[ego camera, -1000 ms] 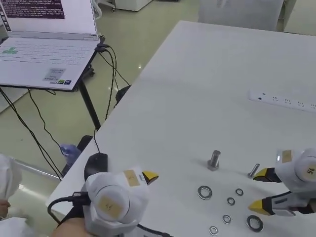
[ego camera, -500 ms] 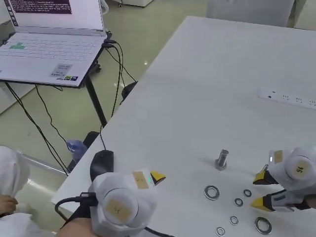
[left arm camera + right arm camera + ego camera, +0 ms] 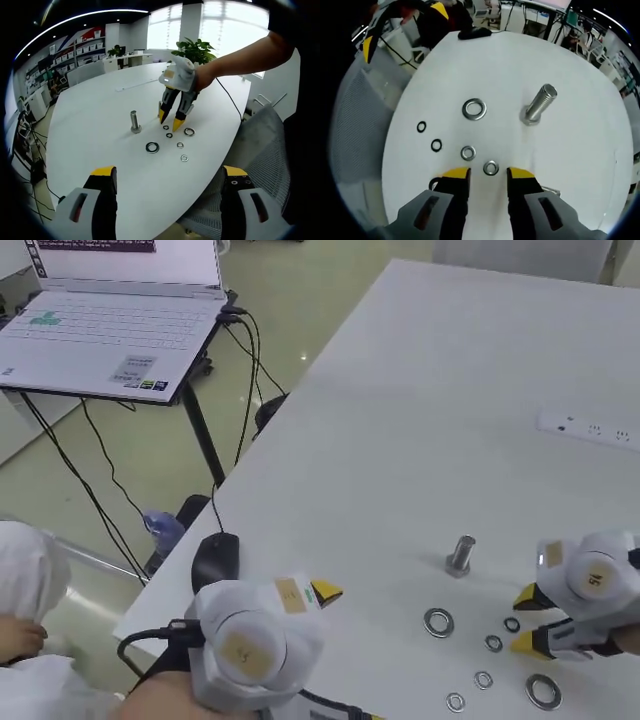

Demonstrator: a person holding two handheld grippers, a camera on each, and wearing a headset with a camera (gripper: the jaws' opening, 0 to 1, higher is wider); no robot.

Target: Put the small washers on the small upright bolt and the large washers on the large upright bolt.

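Number "15" on a round label (image 3: 597, 580) atop the right gripper (image 3: 521, 620)

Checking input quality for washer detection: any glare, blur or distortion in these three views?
Head view: soft even light, table white but not blown out, washers crisp with faint shadows. Left gripper view: heavy fisheye, table edge bows, windows overexposed, washers tiny. Right gripper view: fisheye too, but washers and large bolt sharp, no glare.
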